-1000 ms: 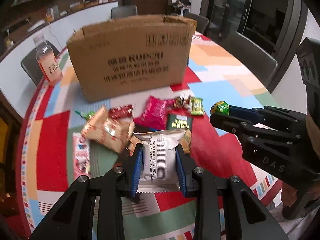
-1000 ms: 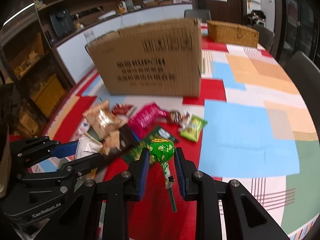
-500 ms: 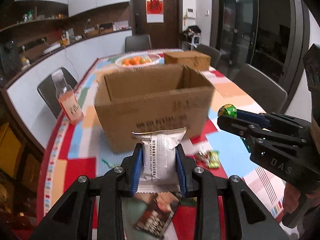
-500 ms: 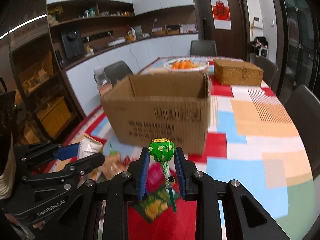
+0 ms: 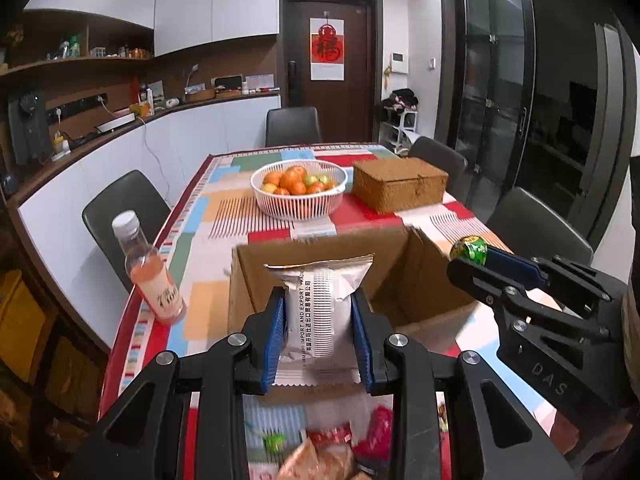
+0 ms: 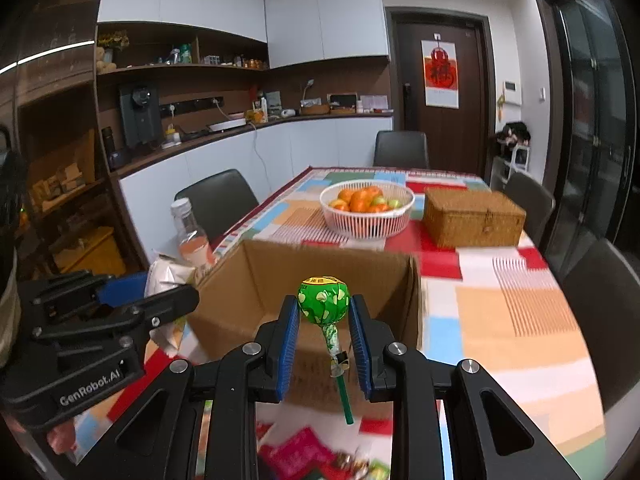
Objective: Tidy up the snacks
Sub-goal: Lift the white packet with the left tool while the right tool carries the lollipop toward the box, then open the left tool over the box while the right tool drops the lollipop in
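**Snacks up over the open box, one in each gripper**

Snacks first: your left gripper (image 5: 319, 330) has its blue pads pinching one silver-white snack packet (image 5: 318, 304) by its sides. Its long axis runs away from you, crimped top edge pointing towards the cardboard box (image 5: 404, 280), printed seam facing up. Your right gripper (image 6: 324, 334) squeezes one green lollipop (image 6: 324, 300) by its round head, stick hanging down and slightly to the right, tip pointing back at you. Both snacks are held in the air at the near edge of the box, whose flaps stand open. One box, then. Behind it on the patchwork tablecloth (image 6: 516, 320): one white basket of fruit (image 5: 298, 190), one wicker chest (image 5: 400, 190), one bottle of pink drink (image 5: 150, 274) at the left table edge. Below your grippers several loose wrappers (image 6: 304, 454) lie on the cloth, too blurred to count.
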`<state>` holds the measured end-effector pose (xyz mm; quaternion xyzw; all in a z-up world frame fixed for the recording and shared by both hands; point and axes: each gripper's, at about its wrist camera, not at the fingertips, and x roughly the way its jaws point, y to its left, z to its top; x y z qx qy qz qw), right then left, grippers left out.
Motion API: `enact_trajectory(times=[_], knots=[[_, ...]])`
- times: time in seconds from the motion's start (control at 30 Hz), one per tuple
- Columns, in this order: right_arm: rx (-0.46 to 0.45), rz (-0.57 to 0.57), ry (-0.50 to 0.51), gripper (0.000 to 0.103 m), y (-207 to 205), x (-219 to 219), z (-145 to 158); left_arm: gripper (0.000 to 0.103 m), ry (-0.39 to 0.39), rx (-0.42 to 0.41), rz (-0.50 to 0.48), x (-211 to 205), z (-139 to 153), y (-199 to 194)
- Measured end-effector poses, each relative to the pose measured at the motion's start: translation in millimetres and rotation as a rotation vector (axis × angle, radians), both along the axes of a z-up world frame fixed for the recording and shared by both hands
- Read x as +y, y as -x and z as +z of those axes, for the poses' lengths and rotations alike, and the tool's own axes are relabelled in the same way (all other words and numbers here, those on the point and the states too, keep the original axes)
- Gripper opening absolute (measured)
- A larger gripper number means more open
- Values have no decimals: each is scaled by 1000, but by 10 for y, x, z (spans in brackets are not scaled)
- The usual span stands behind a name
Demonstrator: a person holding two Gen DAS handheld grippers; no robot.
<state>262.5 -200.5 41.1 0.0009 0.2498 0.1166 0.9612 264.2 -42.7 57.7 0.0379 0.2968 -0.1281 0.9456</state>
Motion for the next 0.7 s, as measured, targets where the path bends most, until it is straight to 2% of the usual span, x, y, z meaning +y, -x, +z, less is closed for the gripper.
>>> enact_trajectory(times=[0.23, 0.53, 0.57, 0.6, 0.63, 0.67, 0.7], knots=[[14, -5, 6, 27, -414, 40, 58, 31, -38, 17, 7, -21, -45, -452], [132, -13, 17, 27, -943, 59, -209, 32, -65, 121, 19, -44, -312, -939], [141, -16, 20, 27, -968, 56, -233, 35, -76, 124, 24, -50, -333, -959], [153, -16, 20, 27, -1009, 51, -269, 45, -99, 125, 40, -57, -358, -976], [156, -18, 21, 28, -1027, 47, -286, 50, -111, 121, 52, -55, -375, -964], [165, -26, 33, 37, -1051, 39, -317, 57, -118, 109, 62, -50, -379, -933], [175, -37, 41, 43, -1056, 27, -339, 60, -120, 97, 64, -40, -373, -907]])
